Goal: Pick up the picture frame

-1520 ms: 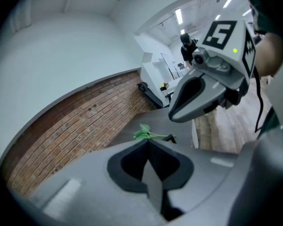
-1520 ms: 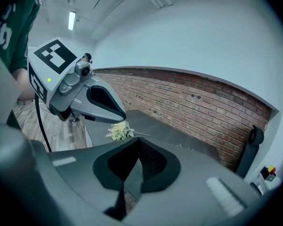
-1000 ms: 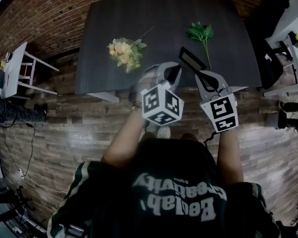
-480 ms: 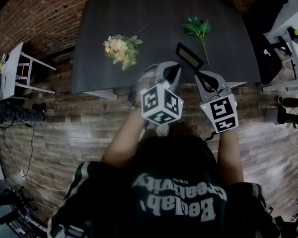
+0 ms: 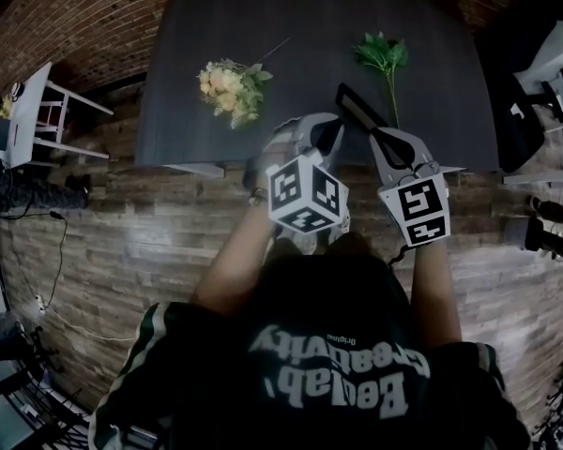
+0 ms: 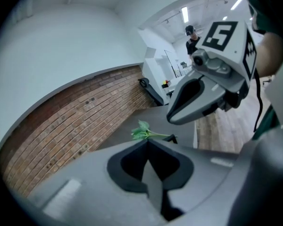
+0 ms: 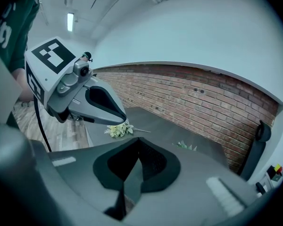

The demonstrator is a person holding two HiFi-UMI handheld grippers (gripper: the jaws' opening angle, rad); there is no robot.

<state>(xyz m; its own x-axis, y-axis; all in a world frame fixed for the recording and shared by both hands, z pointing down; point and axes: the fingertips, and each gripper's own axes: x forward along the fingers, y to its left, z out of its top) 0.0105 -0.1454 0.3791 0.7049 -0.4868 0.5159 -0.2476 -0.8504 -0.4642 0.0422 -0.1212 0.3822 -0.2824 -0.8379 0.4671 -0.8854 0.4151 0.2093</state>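
The picture frame [image 5: 359, 111], dark and rectangular, lies flat near the front edge of the dark table [image 5: 263, 26]. In the head view my left gripper [image 5: 324, 126] hangs just left of the frame's near end. My right gripper [image 5: 388, 139] is just right of it, over the table's front edge. Both have their jaws together with nothing between them. In the left gripper view only a corner of the frame [image 6: 173, 138] shows past my shut jaws, beside the green sprig [image 6: 142, 133]. The right gripper view does not show the frame.
A yellow flower bunch [image 5: 230, 87] lies on the table's left part and a green sprig [image 5: 383, 56] behind the frame. A white stand [image 5: 33, 120] is at the left, white furniture [image 5: 549, 59] at the right, cables [image 5: 38, 223] on the wooden floor.
Both grippers have moved forward and slightly down to the table's front edge, so the frame's near end now lies between them. The jaws stayed shut.
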